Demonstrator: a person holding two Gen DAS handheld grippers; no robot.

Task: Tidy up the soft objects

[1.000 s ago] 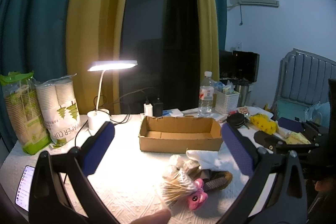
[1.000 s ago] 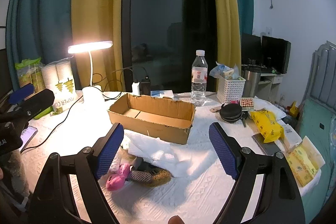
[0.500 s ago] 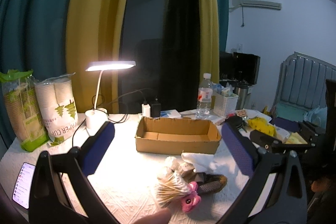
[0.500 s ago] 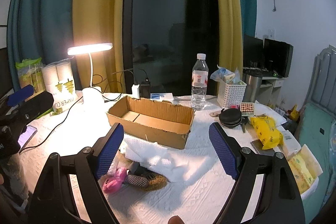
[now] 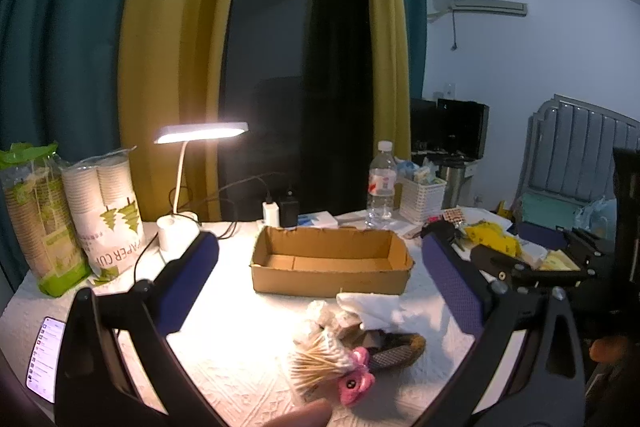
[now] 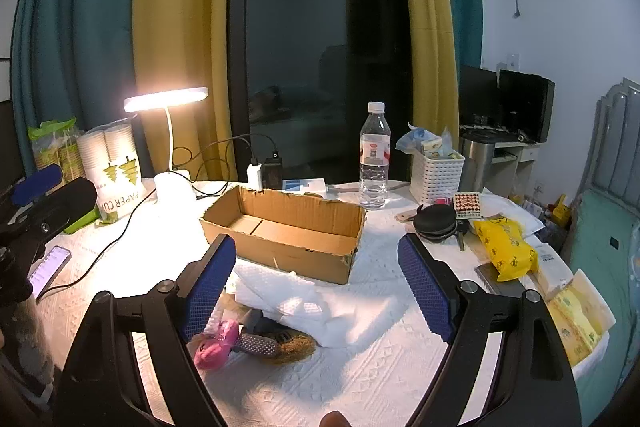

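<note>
Left wrist view: the left gripper (image 5: 318, 269) has its fingers spread wide and holds nothing. The pile of soft things, a cotton swab bundle (image 5: 318, 361), pink plush toy (image 5: 354, 381) and white cloth (image 5: 370, 309), lies at lower centre, below the cardboard box (image 5: 330, 261).

Right wrist view: the right gripper (image 6: 316, 281) is likewise spread and empty. The white cloth (image 6: 304, 301) lies between its fingers, the pink plush toy (image 6: 214, 343) below the left finger, and the cardboard box (image 6: 284, 227) just above.

White cloth (image 6: 304, 301) hides part of the brown-soled item (image 6: 290, 343).
</note>
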